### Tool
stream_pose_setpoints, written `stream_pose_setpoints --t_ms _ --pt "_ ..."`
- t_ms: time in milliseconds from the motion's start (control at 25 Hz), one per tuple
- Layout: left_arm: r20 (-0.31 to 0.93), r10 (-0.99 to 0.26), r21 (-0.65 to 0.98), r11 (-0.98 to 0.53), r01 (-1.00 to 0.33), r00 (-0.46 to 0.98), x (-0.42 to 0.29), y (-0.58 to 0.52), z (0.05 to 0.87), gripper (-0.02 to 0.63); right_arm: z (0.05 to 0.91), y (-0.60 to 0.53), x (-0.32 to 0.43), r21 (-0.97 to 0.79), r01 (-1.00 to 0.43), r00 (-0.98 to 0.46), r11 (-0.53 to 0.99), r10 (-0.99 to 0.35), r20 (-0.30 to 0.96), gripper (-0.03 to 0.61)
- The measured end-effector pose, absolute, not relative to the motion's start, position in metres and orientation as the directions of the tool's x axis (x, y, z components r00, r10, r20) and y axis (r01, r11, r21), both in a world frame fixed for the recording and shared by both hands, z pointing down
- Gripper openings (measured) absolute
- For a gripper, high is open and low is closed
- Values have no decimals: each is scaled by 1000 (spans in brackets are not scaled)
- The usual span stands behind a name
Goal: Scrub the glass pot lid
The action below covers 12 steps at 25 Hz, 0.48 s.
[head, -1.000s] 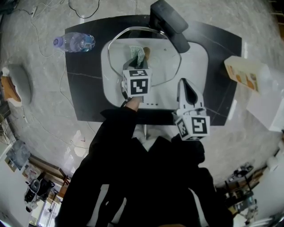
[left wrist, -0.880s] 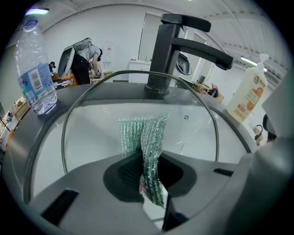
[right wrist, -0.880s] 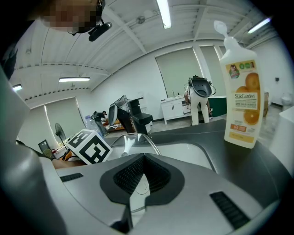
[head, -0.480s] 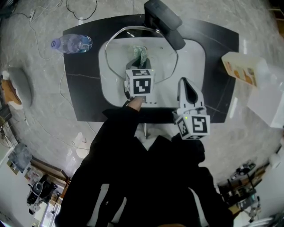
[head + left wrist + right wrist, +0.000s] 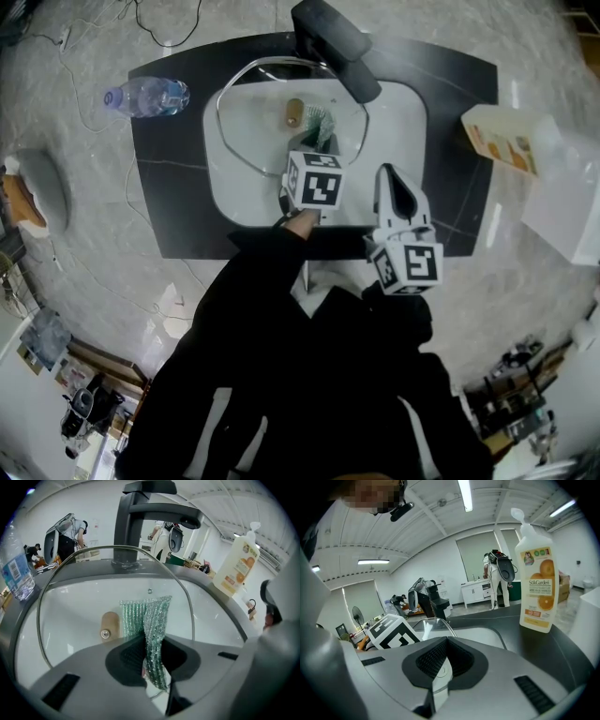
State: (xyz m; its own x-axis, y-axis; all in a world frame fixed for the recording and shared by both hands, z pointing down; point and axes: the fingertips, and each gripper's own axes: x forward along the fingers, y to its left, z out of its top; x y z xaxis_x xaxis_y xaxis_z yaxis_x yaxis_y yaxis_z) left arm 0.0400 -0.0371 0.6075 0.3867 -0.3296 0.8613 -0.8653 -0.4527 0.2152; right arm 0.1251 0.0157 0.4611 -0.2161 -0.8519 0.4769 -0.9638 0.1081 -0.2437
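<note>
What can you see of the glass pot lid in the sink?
The glass pot lid is round, clear glass with a thin metal rim and a wood-coloured knob. It stands tilted in the white sink, upper rim near the faucet. The green scrub cloth, clamped in the left gripper, lies against it.

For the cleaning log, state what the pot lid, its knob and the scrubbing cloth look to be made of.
Pot lid: clear glass, the white sink shows through; thin shiny rim, likely steel.
Knob: tan and matte with a centre screw, probably wood or cork.
Scrubbing cloth: green-silver glittery knit mesh, likely metallic synthetic yarn.
</note>
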Motion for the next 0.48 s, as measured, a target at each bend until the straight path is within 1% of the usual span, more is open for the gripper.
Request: stream_pose_setpoints --t_ms 320,480 --pt "860 -270 263 -493 -829 434 66 -21 608 68 457 19 129 -248 -964 -205 94 -858 471 3" --pt "859 -262 265 -509 -819 440 74 -17 608 68 455 20 134 -245 -965 -197 87 -860 470 3"
